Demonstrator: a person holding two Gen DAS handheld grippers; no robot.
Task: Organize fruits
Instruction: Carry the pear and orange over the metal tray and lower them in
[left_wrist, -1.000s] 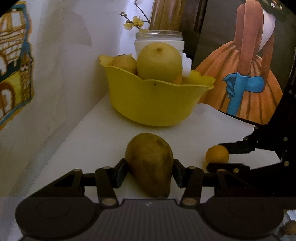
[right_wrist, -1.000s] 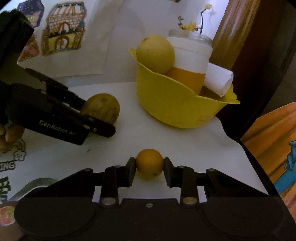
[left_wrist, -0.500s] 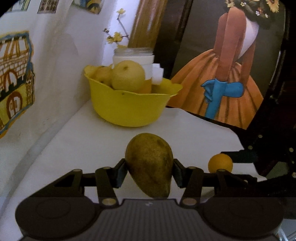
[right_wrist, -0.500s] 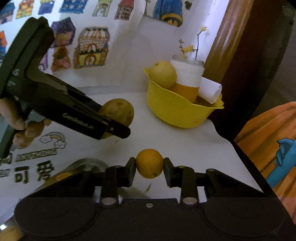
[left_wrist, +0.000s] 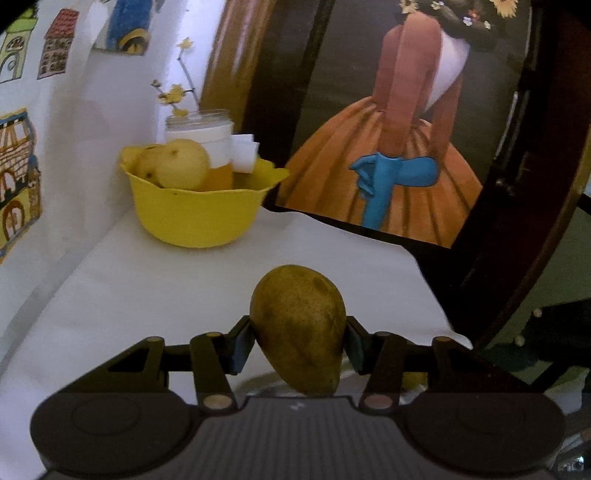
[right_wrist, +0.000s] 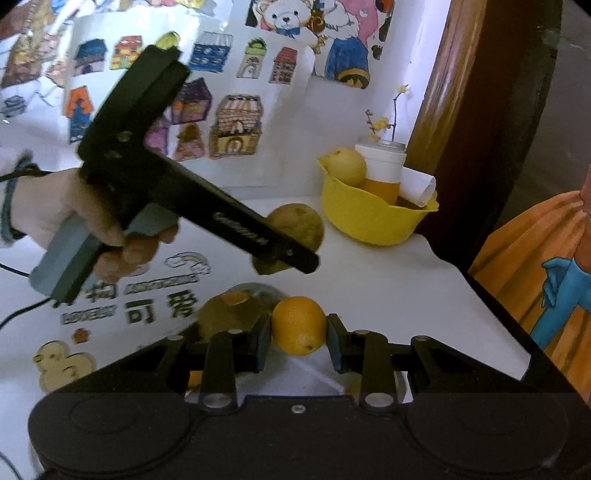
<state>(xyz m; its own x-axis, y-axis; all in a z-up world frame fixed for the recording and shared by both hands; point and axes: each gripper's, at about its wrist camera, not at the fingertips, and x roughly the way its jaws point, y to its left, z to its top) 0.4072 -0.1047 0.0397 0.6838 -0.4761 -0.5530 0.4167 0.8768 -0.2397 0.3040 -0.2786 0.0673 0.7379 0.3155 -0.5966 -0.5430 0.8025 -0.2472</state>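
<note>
My left gripper (left_wrist: 299, 347) is shut on a brownish-green mango (left_wrist: 297, 325), held clear above the white table (left_wrist: 155, 288). In the right wrist view the same mango (right_wrist: 301, 225) shows behind the left gripper (right_wrist: 291, 253), which a hand (right_wrist: 55, 210) holds. My right gripper (right_wrist: 299, 341) is shut on a small orange (right_wrist: 299, 325), also lifted off the table. A yellow bowl (left_wrist: 195, 218) (right_wrist: 369, 221) stands far off at the table's back corner. It holds pale yellow pears (left_wrist: 181, 168) and a white-labelled jar (left_wrist: 207, 134).
A clear round dish (right_wrist: 243, 299) with fruit pieces lies on the table just below both grippers. A wall with coloured drawings (right_wrist: 236, 125) runs along the left. A painting of an orange dress (left_wrist: 388, 177) and a dark wooden frame (left_wrist: 524, 236) bound the table's right side.
Both grippers have drawn back and risen with their fruits, so the yellow bowl looks smaller and farther. The clear dish has come into view beneath them.
</note>
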